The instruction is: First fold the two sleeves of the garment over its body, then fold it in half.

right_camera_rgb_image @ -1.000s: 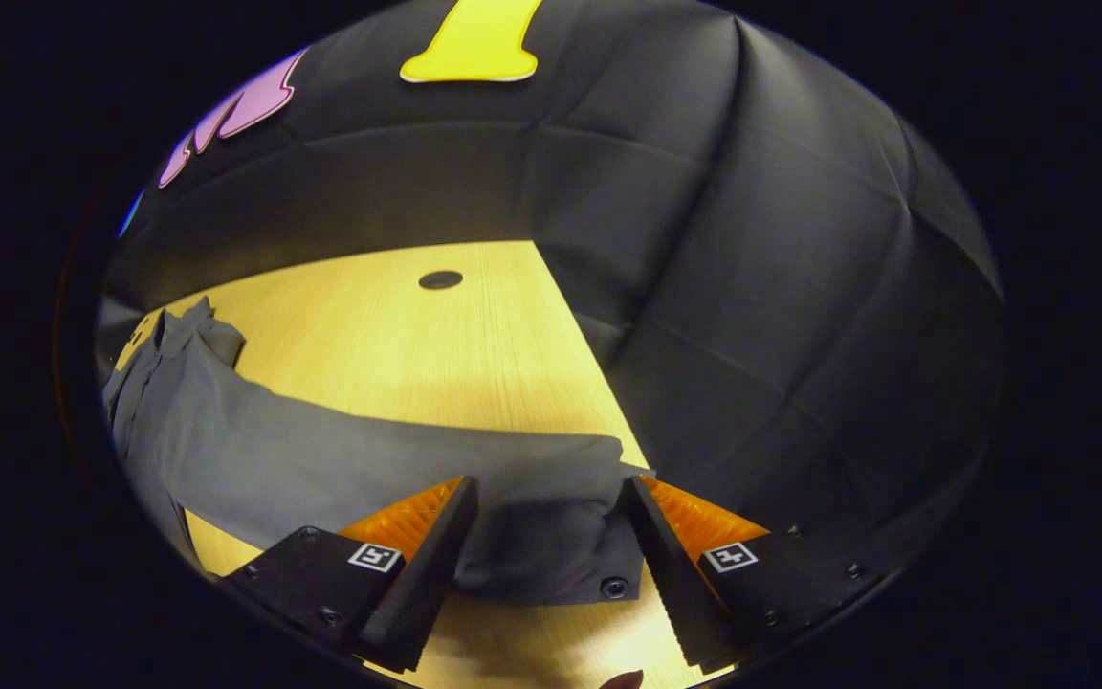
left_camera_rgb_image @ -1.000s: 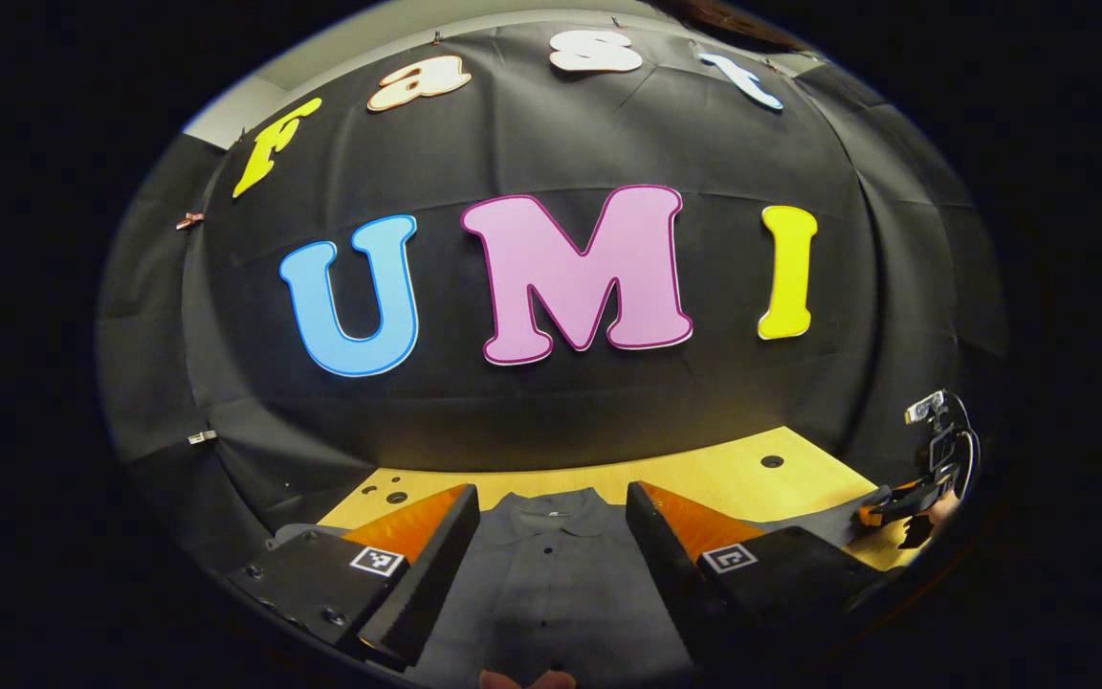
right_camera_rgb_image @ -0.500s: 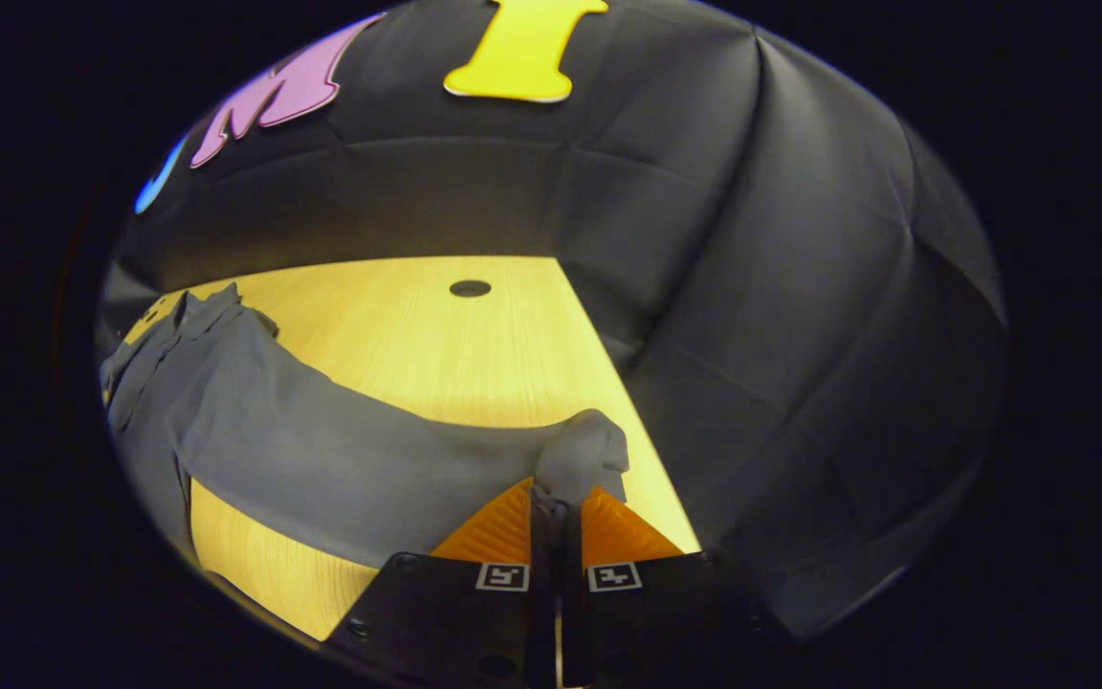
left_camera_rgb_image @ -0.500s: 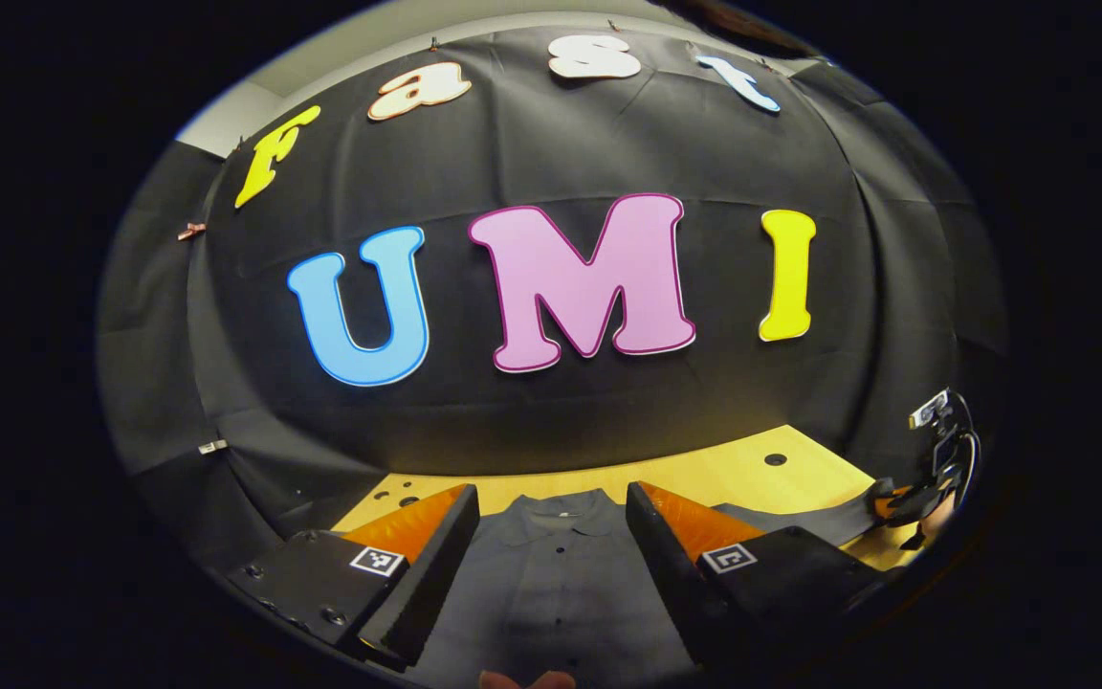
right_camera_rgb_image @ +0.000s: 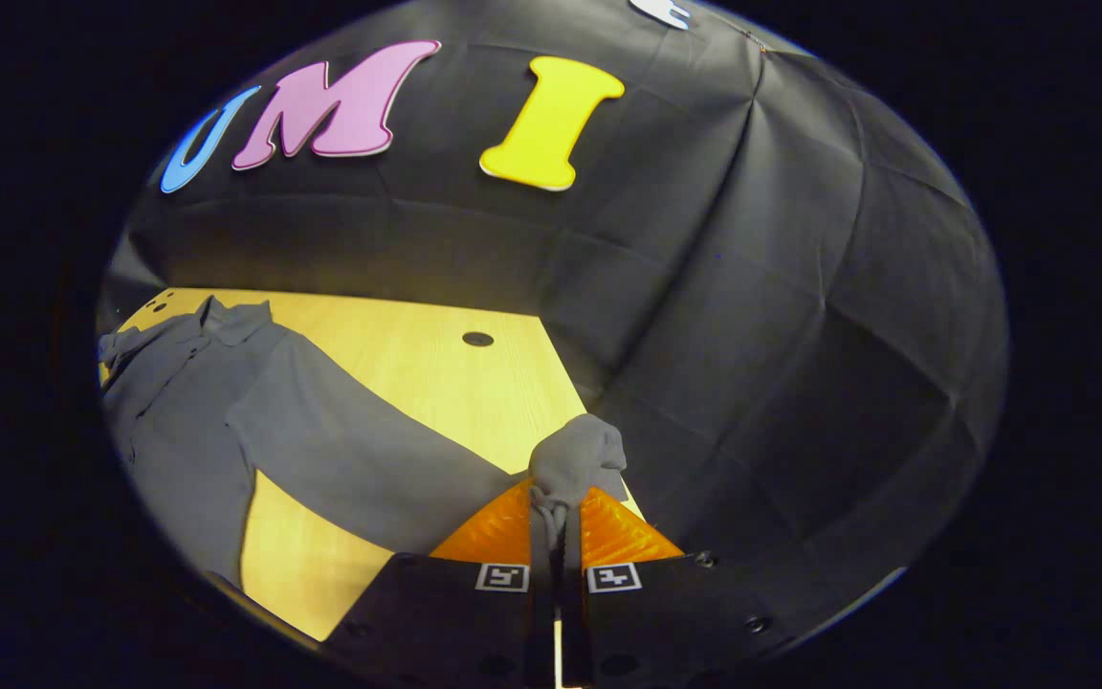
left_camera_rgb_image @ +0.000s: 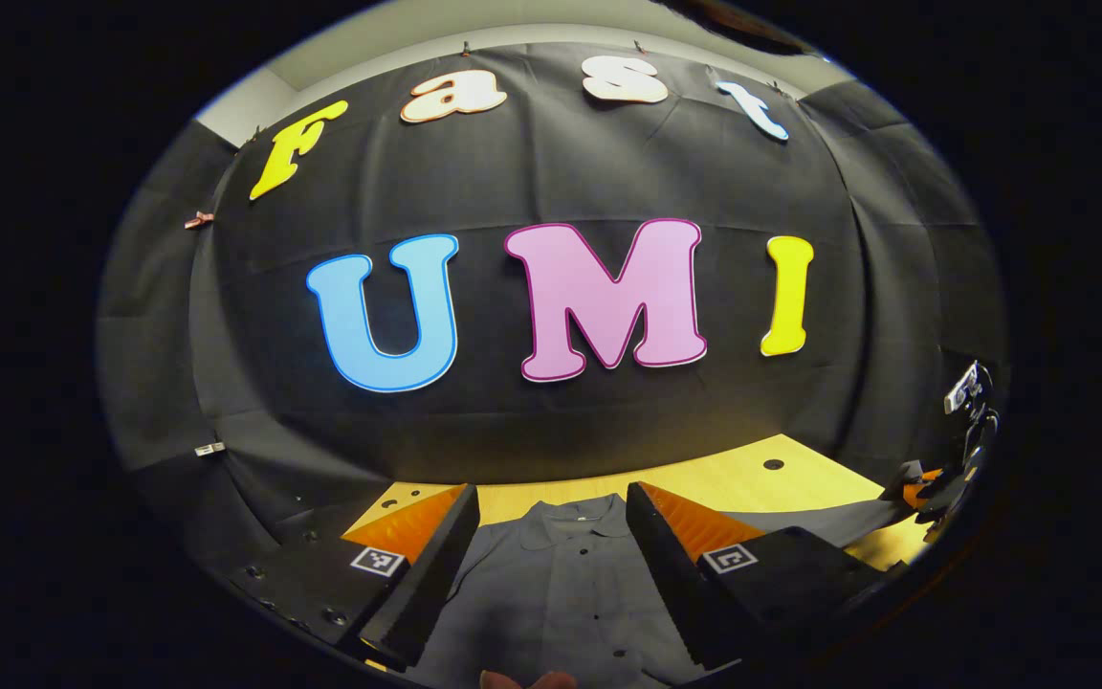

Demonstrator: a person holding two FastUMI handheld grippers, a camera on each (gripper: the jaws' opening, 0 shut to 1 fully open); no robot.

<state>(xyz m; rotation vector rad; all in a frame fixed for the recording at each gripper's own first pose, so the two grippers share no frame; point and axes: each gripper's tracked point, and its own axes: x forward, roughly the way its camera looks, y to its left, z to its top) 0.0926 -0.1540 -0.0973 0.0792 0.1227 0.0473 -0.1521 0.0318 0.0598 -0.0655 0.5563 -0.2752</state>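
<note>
Right then, the grey shirt (right_camera_rgb_image: pixel 187 383) lay spread on the wooden table (right_camera_rgb_image: pixel 417 354), collar toward the booth wall, buttons running down its front. One long sleeve (right_camera_rgb_image: pixel 360 459) stretched out sideways from the shoulder, and its cuff (right_camera_rgb_image: pixel 578 455) was bunched up off the wood, pinched between the closed fingers of the right gripper (right_camera_rgb_image: pixel 556 522). Both fingers pressed on that cloth, a firm pinch by the look of it.

Soft, light stuff, I judged: it sagged between shoulder and cuff and crumpled where it was squeezed, so it would drape and trail rather than hold a line. The cuff seemed the sensible place to hold for carrying the sleeve across the body.

The left gripper (left_camera_rgb_image: pixel 546 555) hung over the shirt's chest, fingers spread wide with nothing between them, the collar (left_camera_rgb_image: pixel 575 514) showing in the gap.

Far off at the rim of the left gripper view, the right gripper was small and blurred. The other sleeve I couldn't make out, and the hem was cut off at the bottom, so how flat the lower half lay was anyone's guess.
</note>
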